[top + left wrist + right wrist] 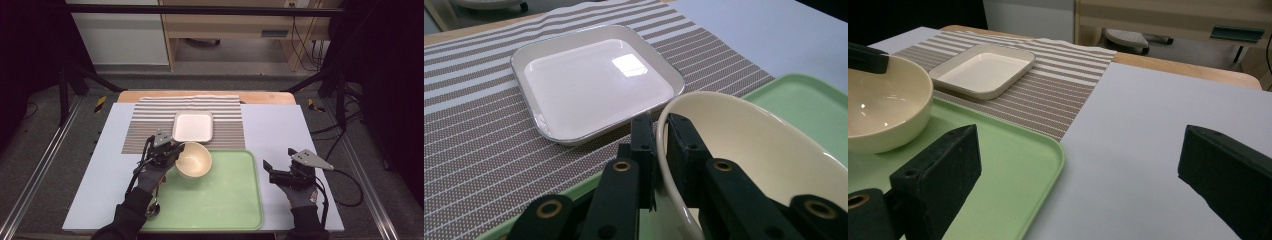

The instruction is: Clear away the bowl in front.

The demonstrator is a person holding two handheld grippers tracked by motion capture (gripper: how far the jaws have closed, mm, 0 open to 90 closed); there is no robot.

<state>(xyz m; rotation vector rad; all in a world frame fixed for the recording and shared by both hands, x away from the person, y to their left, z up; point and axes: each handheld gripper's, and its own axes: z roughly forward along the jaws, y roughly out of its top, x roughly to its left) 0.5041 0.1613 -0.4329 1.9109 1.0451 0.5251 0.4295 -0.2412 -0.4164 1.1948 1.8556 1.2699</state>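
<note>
A cream bowl (pixel 194 160) (pixel 754 160) (pixel 883 107) sits at the far left corner of the green tray (pixel 225 200) (pixel 809 95) (pixel 1003 165). My left gripper (pixel 170 150) (pixel 661 145) is shut on the bowl's left rim, one jaw inside and one outside. A white square plate (pixel 193 126) (pixel 594 80) (pixel 983 67) lies on the striped placemat (pixel 145 125) (pixel 479 125) (pixel 1058 90) just beyond the bowl. My right gripper (pixel 276 169) (pixel 1073 175) stands open over the pale board to the right of the tray, with nothing between its fingers.
A spoon (pixel 153 207) lies by the tray's near left corner under the left forearm. The pale blue board (pixel 280 130) covers the table, whose wooden edge (pixel 265 97) shows at the back. Black frame posts stand on both sides.
</note>
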